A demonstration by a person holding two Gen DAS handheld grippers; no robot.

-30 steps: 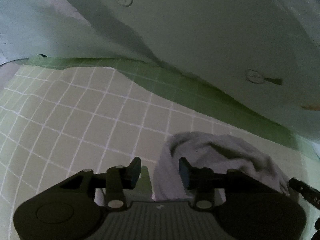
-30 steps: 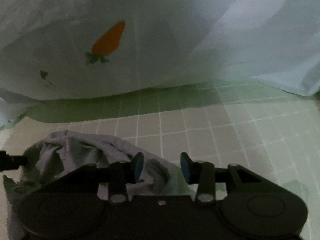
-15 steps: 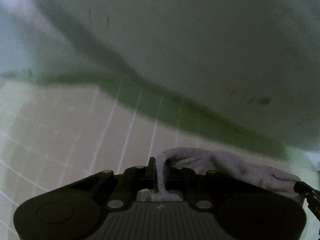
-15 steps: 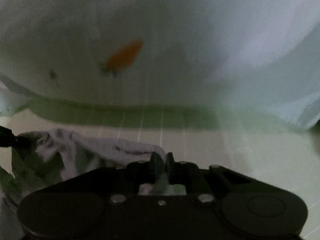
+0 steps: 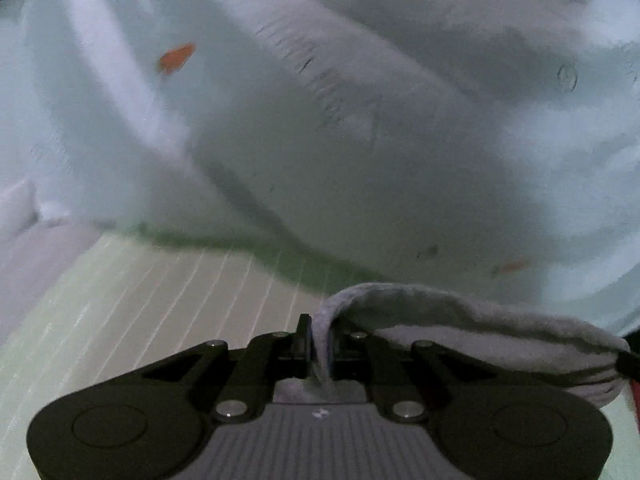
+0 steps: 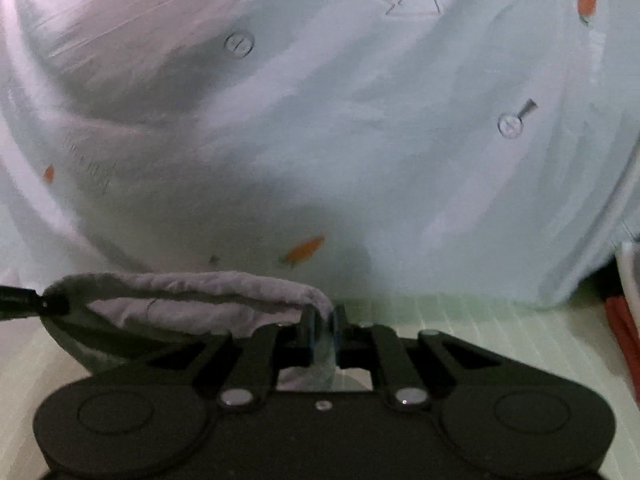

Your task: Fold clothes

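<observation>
Dim light falls on a pale green gridded mat (image 5: 168, 300).

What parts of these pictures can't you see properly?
- Left wrist view: the left tool hides the grey cloth's pinched end; the mat's lines are blurred.
- Right wrist view: the patterned sheet's arrow lettering is cut off; the red thing runs off the edge.

right gripper (image 6: 323, 330) at 6 o'clock, clamped on grey garment (image 6: 192, 294) | garment trails toward 9 o'clock | pale carrot-print cloth (image 6: 360, 140) fills 12 o'clock | green grid mat (image 6: 500, 320) below
</observation>
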